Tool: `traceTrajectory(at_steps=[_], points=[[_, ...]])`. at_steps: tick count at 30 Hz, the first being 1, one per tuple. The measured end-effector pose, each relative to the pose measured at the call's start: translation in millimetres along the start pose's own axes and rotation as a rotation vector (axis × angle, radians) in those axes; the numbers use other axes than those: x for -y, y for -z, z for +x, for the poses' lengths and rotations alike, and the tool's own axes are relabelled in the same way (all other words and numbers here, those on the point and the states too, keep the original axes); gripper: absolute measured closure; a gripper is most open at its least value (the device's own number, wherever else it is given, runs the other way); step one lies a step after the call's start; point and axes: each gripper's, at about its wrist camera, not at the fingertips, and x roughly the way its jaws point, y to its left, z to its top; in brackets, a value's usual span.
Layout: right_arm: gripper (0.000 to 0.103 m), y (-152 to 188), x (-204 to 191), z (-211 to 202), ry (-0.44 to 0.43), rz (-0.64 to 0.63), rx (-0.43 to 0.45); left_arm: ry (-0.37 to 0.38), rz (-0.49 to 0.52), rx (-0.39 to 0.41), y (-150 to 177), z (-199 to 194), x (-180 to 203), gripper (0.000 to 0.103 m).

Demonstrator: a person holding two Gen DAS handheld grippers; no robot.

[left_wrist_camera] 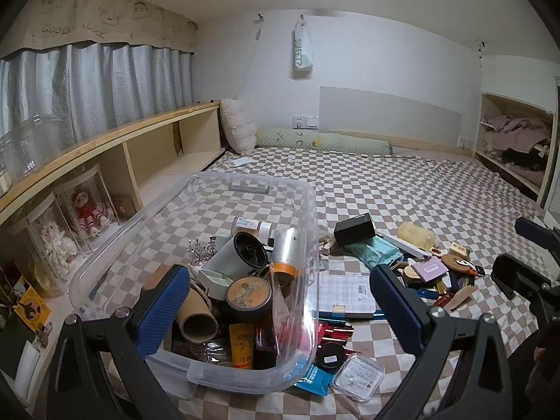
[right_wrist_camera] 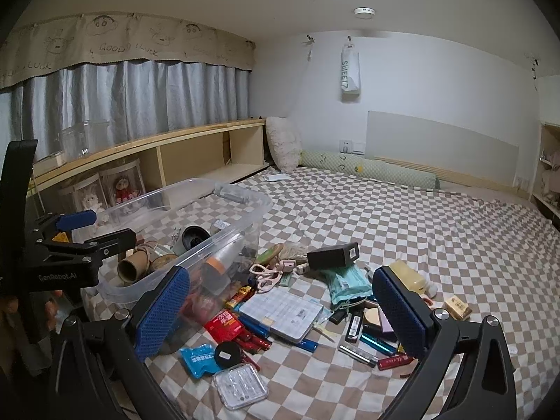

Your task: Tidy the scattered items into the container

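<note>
The brown-and-white checked bedspread (right_wrist_camera: 402, 231) is strewn with small items beside the clear plastic storage bin (right_wrist_camera: 224, 206), already part-filled, at its left edge. Both the left gripper (left_wrist_camera: 276, 309) and right gripper (right_wrist_camera: 280, 309) are held wide and empty. A next pick seems due, perhaps the white gridded notepad (right_wrist_camera: 281, 311).

Curtain (left_wrist_camera: 87, 84), pillow (left_wrist_camera: 238, 126), maybe dolls (left_wrist_camera: 85, 210)

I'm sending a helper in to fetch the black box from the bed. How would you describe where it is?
Start at the clear plastic bin on the checkered bed. To its right lies a pile of small items; the black box sits at the pile's far edge, propped on a green packet. It is the only dark rectangular box there, with a white label on its end.
</note>
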Motion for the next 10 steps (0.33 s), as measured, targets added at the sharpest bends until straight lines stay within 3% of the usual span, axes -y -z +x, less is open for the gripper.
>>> traceTrajectory(at_steps=[10], points=[[0.000, 0.3, 2.1, 2.0, 0.005, 0.013, -0.006, 0.007, 0.011, -0.001, 0.9, -0.6, 1.5, 0.000]])
